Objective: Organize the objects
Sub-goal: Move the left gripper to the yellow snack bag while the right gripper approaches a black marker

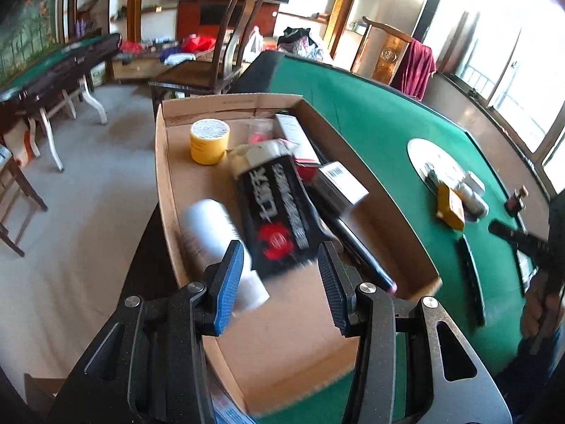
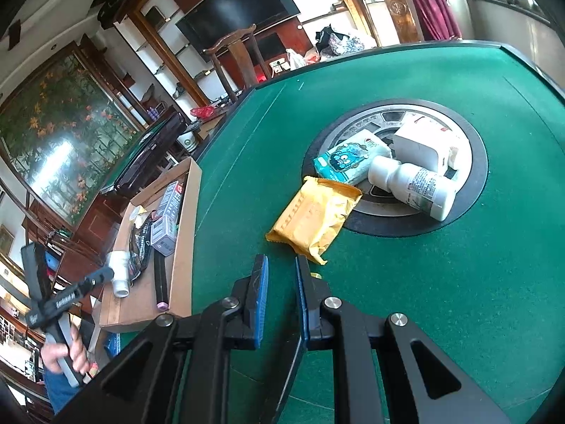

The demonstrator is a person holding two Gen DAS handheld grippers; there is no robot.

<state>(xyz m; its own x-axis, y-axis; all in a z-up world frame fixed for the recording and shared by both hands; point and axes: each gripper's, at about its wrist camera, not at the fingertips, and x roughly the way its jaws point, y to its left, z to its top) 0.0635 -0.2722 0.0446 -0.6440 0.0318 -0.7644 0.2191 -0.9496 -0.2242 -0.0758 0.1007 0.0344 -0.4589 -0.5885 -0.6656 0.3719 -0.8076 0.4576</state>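
Cardboard box [image 1: 197, 190] at the tabletop [image 1: 381, 134] edge holds a white bottle [image 1: 212, 233] and black packet [image 1: 279, 212]; left gripper [image 1: 280, 282] hovers above, jaws parted, empty. Right wrist view: right gripper [image 2: 281, 298] nearly closed, empty, near the yellow packet [image 2: 317, 219].

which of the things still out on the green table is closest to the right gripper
The yellow packet, lying flat on the felt just ahead of the right gripper. The teal tissue pack, white bottle and white box lie farther off on the centre disc.

Green felt table [image 2: 441, 282], cardboard box [image 2: 183, 233] at edge, yellow packet [image 2: 314, 219] near centre
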